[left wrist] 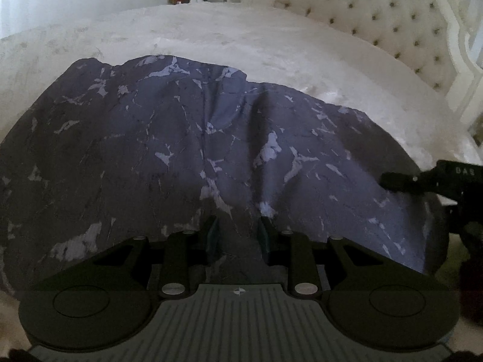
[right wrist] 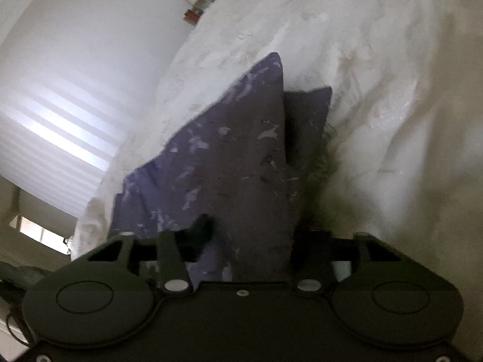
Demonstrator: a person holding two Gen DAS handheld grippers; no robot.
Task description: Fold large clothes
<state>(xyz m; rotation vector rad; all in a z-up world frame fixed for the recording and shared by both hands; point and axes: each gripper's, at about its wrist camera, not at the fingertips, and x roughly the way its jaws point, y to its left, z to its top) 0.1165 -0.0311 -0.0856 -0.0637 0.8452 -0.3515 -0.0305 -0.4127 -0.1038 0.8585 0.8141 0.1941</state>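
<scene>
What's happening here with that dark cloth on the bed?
A person is folding a large dark purple garment with pale marbled patches, working with a two-finger gripper in each hand. It lies on a white bedspread in front of a tufted headboard. The left gripper has the near edge of the cloth between its fingers. The right gripper has a bunched corner between its fingers, the fabric rising to a peak ahead of it. The fold looks under way, not finished.

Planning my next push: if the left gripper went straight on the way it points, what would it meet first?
Most likely the purple patterned garment already between the left gripper fingers, then the white bed cover.
</scene>
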